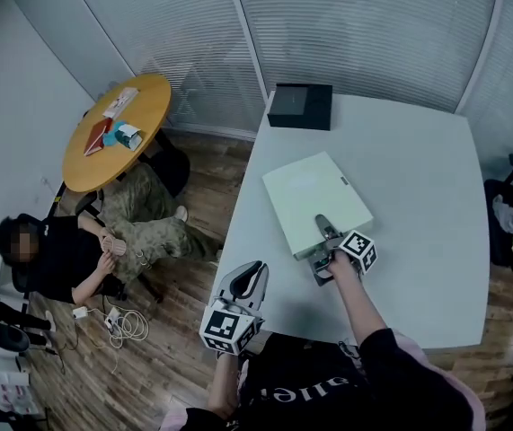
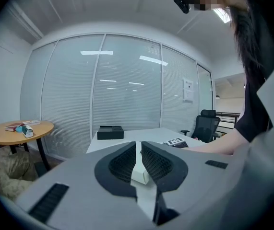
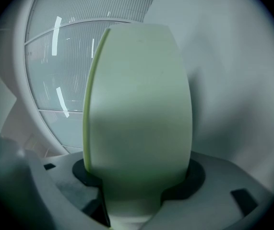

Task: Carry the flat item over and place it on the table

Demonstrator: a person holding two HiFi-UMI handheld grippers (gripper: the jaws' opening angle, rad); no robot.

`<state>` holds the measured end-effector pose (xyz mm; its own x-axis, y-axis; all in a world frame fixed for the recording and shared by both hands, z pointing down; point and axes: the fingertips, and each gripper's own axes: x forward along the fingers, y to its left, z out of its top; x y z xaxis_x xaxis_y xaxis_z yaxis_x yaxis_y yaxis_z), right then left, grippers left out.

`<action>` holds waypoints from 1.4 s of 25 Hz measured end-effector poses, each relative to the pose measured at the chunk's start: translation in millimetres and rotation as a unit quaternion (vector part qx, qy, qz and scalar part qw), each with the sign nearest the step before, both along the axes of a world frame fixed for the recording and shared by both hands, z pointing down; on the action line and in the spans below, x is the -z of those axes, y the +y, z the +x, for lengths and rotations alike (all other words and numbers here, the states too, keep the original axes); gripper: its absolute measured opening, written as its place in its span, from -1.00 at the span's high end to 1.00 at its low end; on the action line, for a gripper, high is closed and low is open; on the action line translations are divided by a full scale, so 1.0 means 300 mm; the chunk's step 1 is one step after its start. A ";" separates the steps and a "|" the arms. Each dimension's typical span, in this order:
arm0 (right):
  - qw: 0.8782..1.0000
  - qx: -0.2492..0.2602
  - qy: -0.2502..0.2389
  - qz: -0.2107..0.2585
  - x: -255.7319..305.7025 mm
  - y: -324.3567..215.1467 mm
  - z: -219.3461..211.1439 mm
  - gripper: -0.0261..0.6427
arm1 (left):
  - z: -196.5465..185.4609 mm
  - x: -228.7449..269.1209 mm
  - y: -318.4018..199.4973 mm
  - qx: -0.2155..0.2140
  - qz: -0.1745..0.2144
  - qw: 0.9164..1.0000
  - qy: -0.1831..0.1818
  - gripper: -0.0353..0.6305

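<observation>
The flat item is a pale green flat box lying on the white table, its near corner close to the table's front. My right gripper is shut on that near corner, one jaw over the lid and one under the edge. In the right gripper view the box fills the space between the jaws of the right gripper. My left gripper is shut and holds nothing, hovering at the table's near-left edge. In its own view the left gripper points across the table.
A black box sits at the table's far-left corner. A round wooden table with small items stands to the left, with a seated person and floor cables nearby. An office chair stands at the right.
</observation>
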<state>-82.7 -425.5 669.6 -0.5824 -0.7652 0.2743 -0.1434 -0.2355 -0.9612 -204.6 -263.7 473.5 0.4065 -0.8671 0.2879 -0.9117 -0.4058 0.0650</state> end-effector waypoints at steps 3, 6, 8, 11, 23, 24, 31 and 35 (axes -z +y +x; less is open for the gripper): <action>1.000 -0.011 0.004 -0.006 -0.010 -0.007 -0.023 0.01 | -0.019 -0.038 -0.019 -0.016 -0.008 1.000 0.002 0.74; 1.000 -0.019 0.009 -0.020 -0.030 -0.006 -0.041 -0.03 | -0.041 -0.091 -0.053 -0.034 -0.018 0.999 -0.012 0.73; 0.999 -0.018 0.013 -0.034 -0.050 0.003 -0.057 -0.07 | -0.059 -0.133 -0.078 -0.044 -0.024 0.998 -0.023 0.74; 0.998 -0.017 0.023 -0.054 -0.079 0.022 -0.070 -0.11 | -0.072 -0.204 -0.113 -0.063 -0.040 0.997 -0.023 0.71; 0.993 0.004 0.026 -0.119 -0.152 0.096 -0.114 -0.23 | 0.043 -0.501 -0.176 -0.168 -0.114 0.976 -0.078 0.39; 0.992 0.005 0.025 -0.122 -0.157 0.101 -0.117 -0.24 | 0.052 -0.522 -0.180 -0.175 -0.119 0.973 -0.088 0.39; 0.990 0.035 0.044 -0.127 -0.163 0.122 -0.130 -0.25 | 0.070 -0.615 -0.207 -0.176 -0.144 0.967 -0.117 0.38; 0.988 0.071 0.060 -0.125 -0.161 0.154 -0.147 -0.25 | 0.063 -0.645 -0.229 -0.164 -0.147 0.966 -0.138 0.36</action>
